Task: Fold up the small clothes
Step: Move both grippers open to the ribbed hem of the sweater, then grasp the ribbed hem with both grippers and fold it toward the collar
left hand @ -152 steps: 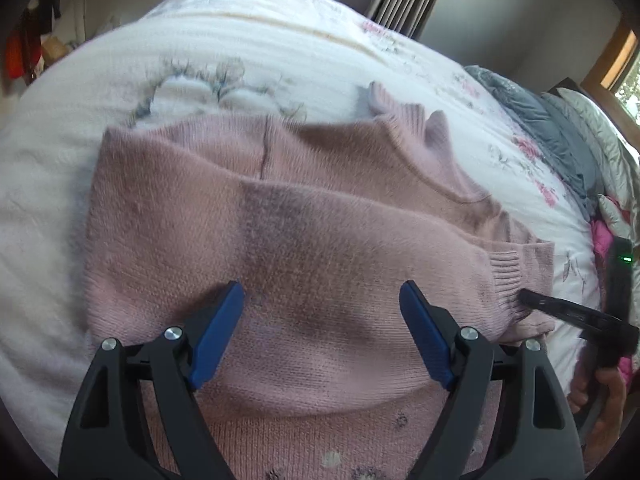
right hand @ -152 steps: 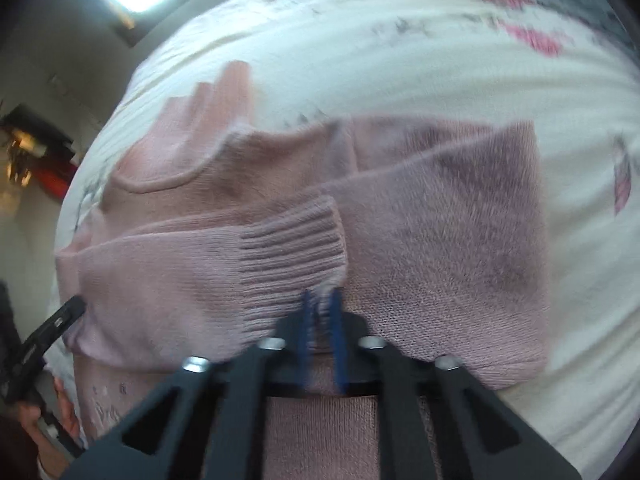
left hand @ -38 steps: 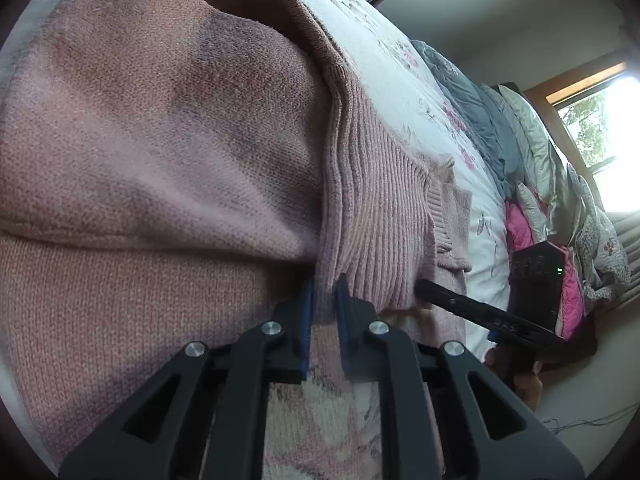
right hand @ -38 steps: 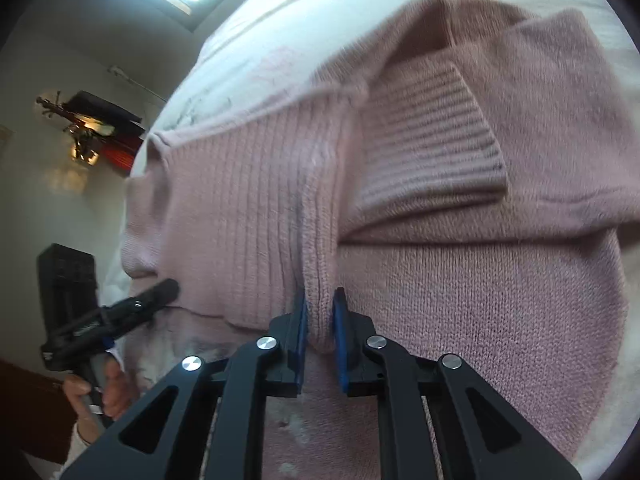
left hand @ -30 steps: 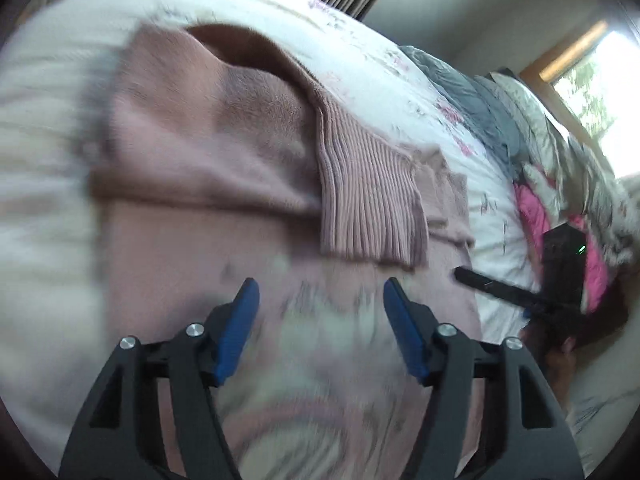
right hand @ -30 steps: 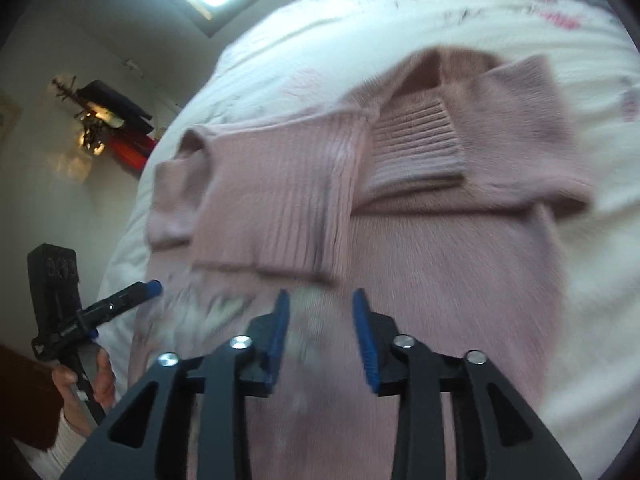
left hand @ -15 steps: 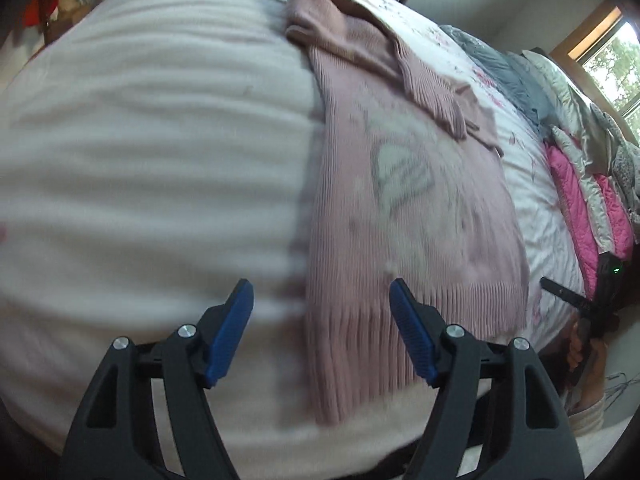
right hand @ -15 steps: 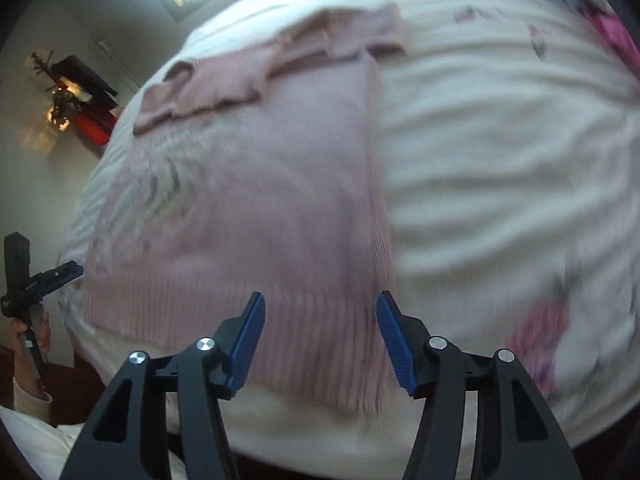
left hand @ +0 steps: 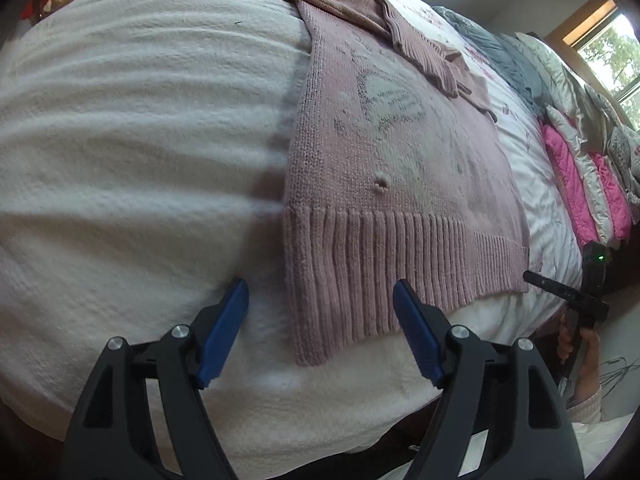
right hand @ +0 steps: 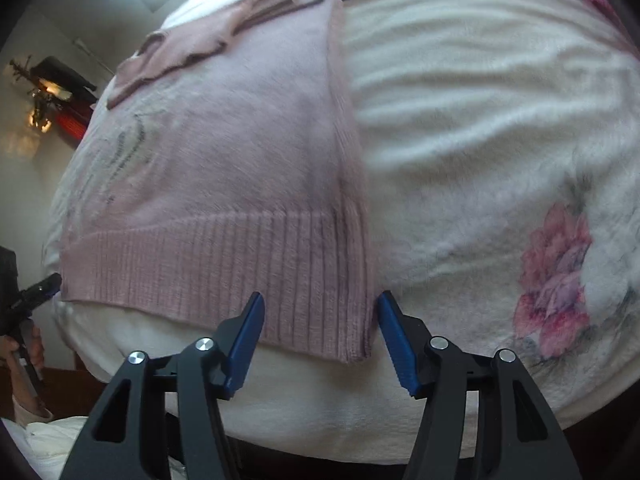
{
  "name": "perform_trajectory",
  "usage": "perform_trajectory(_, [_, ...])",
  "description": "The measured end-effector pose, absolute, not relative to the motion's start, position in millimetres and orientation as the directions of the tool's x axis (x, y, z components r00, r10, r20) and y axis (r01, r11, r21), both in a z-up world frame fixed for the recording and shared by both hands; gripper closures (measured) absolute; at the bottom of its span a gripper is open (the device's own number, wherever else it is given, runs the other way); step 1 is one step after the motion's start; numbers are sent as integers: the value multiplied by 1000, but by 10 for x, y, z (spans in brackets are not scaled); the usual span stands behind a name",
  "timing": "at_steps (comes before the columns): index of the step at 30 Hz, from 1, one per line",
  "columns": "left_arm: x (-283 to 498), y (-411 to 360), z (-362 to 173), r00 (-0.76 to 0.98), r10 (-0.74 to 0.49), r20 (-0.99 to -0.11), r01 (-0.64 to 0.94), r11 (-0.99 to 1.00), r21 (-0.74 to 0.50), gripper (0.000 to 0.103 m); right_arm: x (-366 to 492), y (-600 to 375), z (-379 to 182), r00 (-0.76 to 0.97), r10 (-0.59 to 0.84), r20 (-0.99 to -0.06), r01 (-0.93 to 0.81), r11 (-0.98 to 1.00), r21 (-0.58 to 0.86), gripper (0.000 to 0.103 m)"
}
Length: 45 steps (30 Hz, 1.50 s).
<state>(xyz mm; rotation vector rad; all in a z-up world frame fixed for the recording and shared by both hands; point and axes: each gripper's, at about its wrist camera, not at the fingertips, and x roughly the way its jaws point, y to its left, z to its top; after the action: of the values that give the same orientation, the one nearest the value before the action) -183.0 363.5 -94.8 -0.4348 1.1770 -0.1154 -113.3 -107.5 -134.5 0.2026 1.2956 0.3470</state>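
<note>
A pink knit sweater lies flat on the white bed blanket, its sleeves folded across the chest at the far end. Its ribbed hem faces me. My left gripper is open, straddling the hem's left corner just above the blanket. In the right wrist view the same sweater shows its ribbed hem close up. My right gripper is open around the hem's right corner, nothing pinched. Each gripper also appears small at the other view's edge, held by a hand.
The bed's front edge drops off just below both grippers. Pink and grey bedding is piled along the right side. A pink flower print marks the blanket right of the sweater. A lit shelf stands by the far wall.
Both grippers let go of the folded sleeves, opened, and pulled back down the sweater to its hem. In the last half second they closed in on the two hem corners.
</note>
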Motion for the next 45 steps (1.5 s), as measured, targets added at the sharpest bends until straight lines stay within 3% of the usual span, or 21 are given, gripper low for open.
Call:
perform_trajectory(5, [-1796,3551,-1010,385,-392,-835,-122,875,-468,31,-1121,-1120,-1448,218,401,-890,-109,916,386,43])
perform_trajectory(7, [-1801,3522,-1020,385,-400,-832,-125,870,-477,39,-1117,-1135,-1452,215,416,-884,-105,909,403,45])
perform_trajectory(9, [-1795,3513,-1038,376,-438,-817,-125,849,-513,60,-1134,-1134,-1445,201,448,-871,-122,894,431,55])
perform_trajectory(11, [-1780,3513,-1103,353,-487,-799,-140,817,-559,74,-1144,-1110,-1448,189,471,-862,-133,882,452,58])
perform_trajectory(16, [-1763,3521,-1180,349,-491,-798,-167,805,-569,84,-1124,-1082,-1499,186,462,-867,-126,886,445,60])
perform_trajectory(17, [-1766,3529,-1171,350,-494,-796,-168,803,-572,90,-1124,-1068,-1487,184,465,-866,-135,884,447,68])
perform_trajectory(18, [-1765,3532,-1159,351,-494,-796,-169,802,-572,91,-1129,-1069,-1477,180,475,-861,-142,879,455,81])
perform_trajectory(20, [-1768,3525,-1103,361,-490,-794,-163,805,-571,92,-1112,-1076,-1431,174,521,-836,-131,853,505,88])
perform_trajectory(25, [-1724,3534,-842,420,-495,-761,-114,803,-585,93,-1046,-1202,-1159,230,654,-720,-106,753,650,90])
perform_trajectory(31, [-1482,3596,-590,477,-518,-710,-78,780,-621,93,-801,-1297,-771,297,722,-624,-126,678,724,91])
perform_trajectory(38, [-1009,3776,-607,507,-527,-682,-116,743,-660,93,-325,-1352,-671,343,717,-607,-84,667,740,91])
perform_trajectory(45, [-393,3911,-865,486,-502,-715,-189,739,-647,93,256,-1373,-917,332,696,-636,5,673,739,91])
